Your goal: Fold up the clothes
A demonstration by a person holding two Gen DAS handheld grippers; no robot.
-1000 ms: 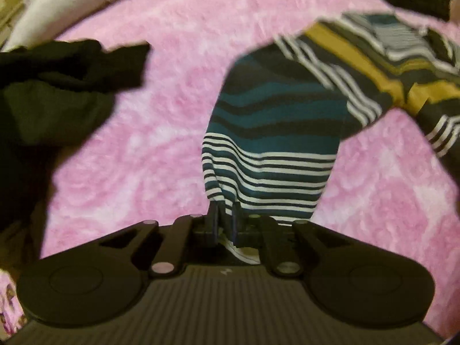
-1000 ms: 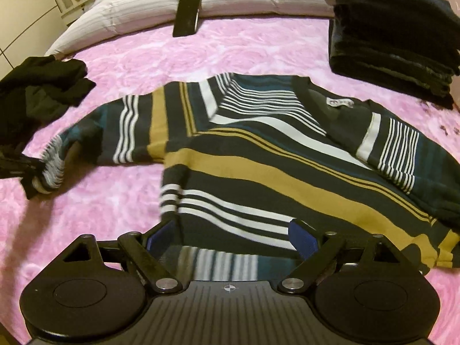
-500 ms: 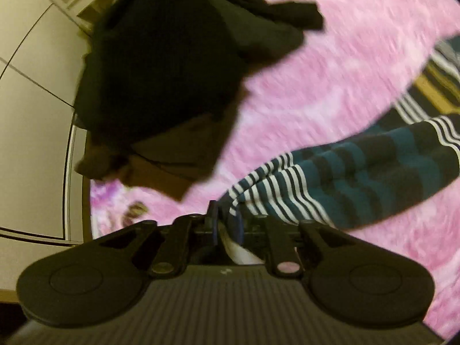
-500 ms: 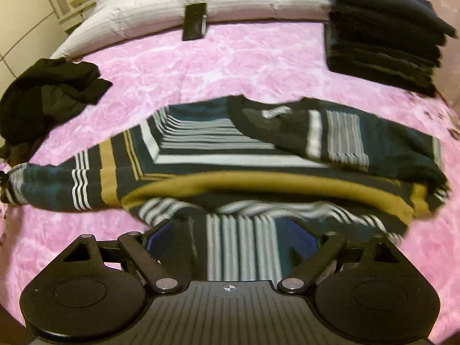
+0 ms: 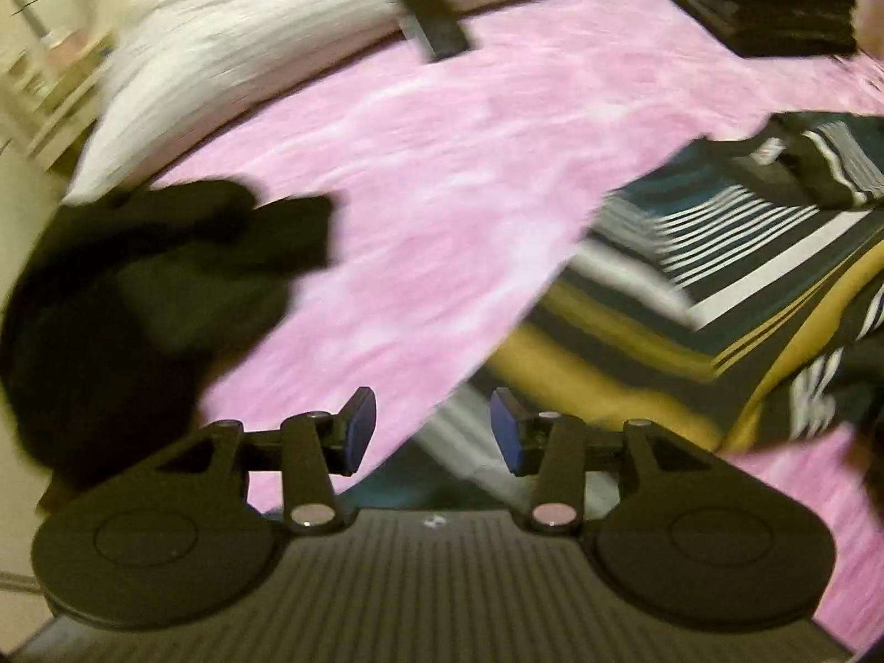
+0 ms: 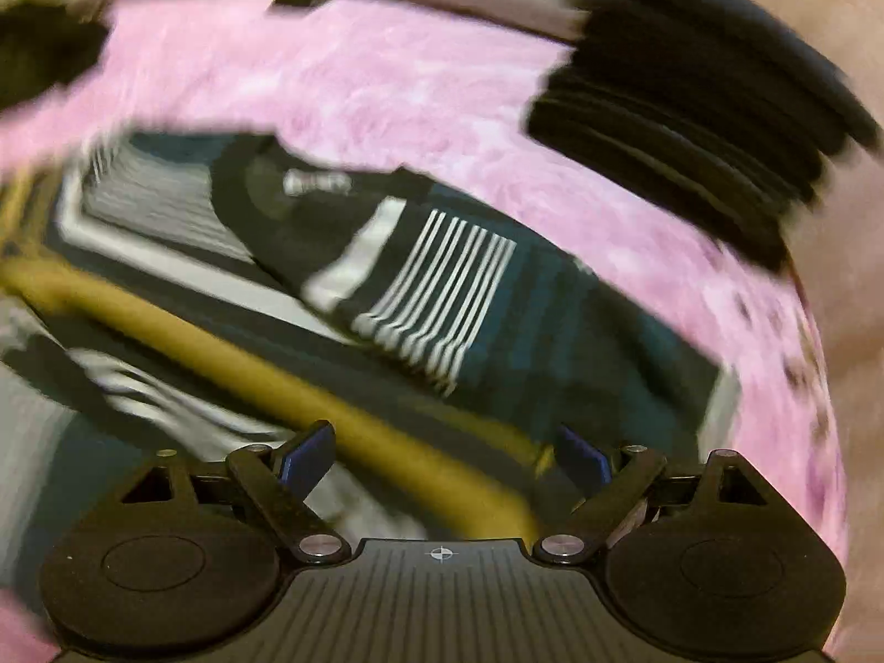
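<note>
A striped sweater [image 5: 718,298] lies on a pink blanket [image 5: 442,177]. The left gripper [image 5: 433,428] is opening, nothing pinched between its pads. The right gripper [image 6: 445,456] gapes wide above the sweater, gripping nothing.

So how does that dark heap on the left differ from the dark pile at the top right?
The dark heap is crumpled and shapeless, while the dark pile is stacked in flat, even layers. The heap lies near the bed's left edge; the pile sits at the far right corner, beyond the striped sweater. Both are dark clothing resting on the pink blanket.
</note>
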